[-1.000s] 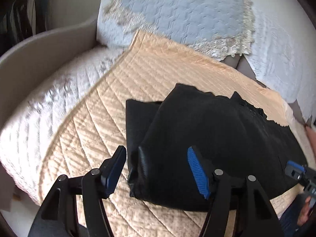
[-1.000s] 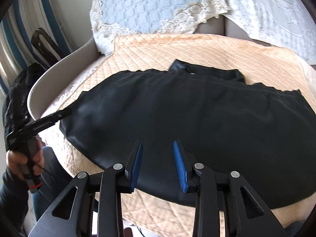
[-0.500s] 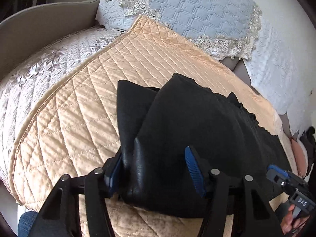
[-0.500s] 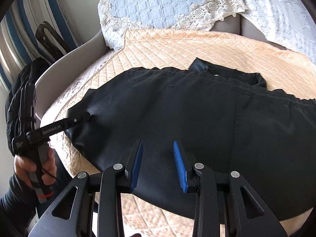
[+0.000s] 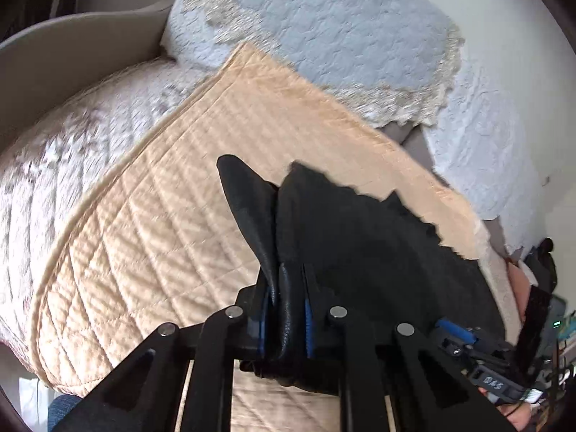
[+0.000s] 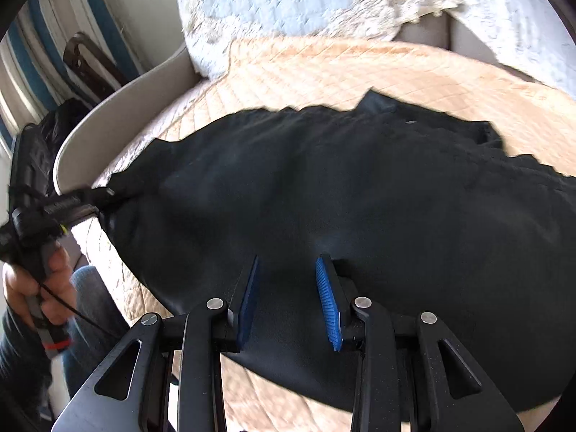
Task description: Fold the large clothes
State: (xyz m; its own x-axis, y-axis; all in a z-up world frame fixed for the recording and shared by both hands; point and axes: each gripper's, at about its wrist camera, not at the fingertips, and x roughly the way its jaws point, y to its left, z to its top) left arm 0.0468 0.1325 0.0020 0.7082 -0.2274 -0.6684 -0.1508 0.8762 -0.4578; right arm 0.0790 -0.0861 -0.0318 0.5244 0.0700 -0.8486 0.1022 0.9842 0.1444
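Observation:
A large black garment (image 6: 360, 194) lies spread on a peach quilted cover (image 6: 342, 68) on a sofa. My left gripper (image 5: 286, 309) is shut on the garment's left end (image 5: 288, 288); bunched black cloth stands up between its blue pads. In the right wrist view the left gripper (image 6: 104, 194) shows at the left, pinching that same end. My right gripper (image 6: 288, 288) is open, its blue pads over the garment's near edge, with nothing between them. The right gripper also shows in the left wrist view (image 5: 457, 334), low on the right.
Pale blue lace-edged cushions (image 5: 324, 36) lean against the sofa back. A grey armrest (image 5: 72, 46) curves at the left. A white embroidered cover (image 5: 54, 165) lies beside the peach one. Striped fabric and a dark bag (image 6: 46, 136) stand beyond the armrest.
My left gripper has closed on the garment's left end, which was loose between open jaws before. The right gripper has stayed open and shifted slightly over the near edge.

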